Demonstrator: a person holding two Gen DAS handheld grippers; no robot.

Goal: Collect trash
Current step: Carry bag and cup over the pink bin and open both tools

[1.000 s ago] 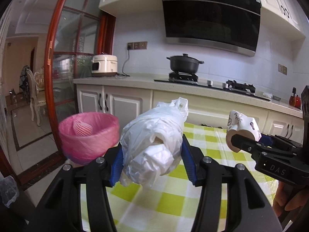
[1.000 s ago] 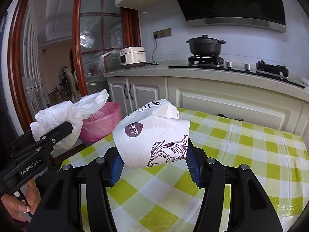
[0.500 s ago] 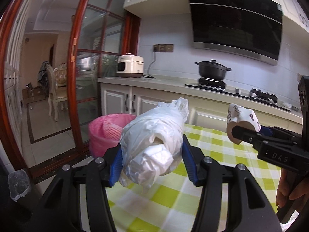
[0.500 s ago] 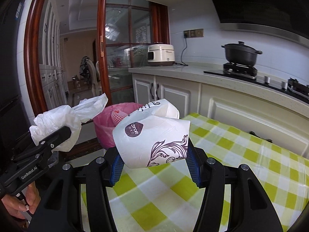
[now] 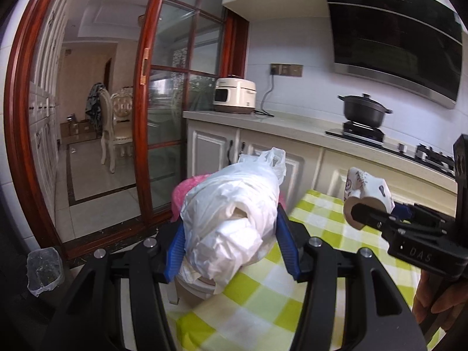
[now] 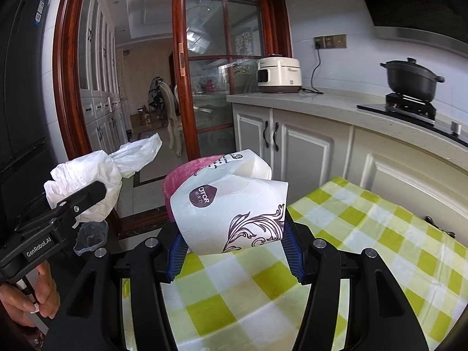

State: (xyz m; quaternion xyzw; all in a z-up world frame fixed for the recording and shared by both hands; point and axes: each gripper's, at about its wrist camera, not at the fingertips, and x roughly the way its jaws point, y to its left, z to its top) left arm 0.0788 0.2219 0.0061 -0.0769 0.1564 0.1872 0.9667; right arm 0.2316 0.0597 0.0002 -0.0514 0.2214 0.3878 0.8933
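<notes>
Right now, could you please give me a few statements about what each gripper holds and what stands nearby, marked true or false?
1. The left gripper is shut on a crumpled white plastic bag. True.
2. The right gripper is empty. False: it clamps a crushed white paper cup with purple scrollwork.
3. The pink-lined waste bin stands beyond the green checked tablecloth. True.
4. The black lidded pot sits on the tablecloth. False: it stands on the stove.

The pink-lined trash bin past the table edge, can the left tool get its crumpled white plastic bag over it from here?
Probably yes: the pink-lined trash bin sits just beyond the crumpled white plastic bag in the left tool, with nothing visible between.
</notes>
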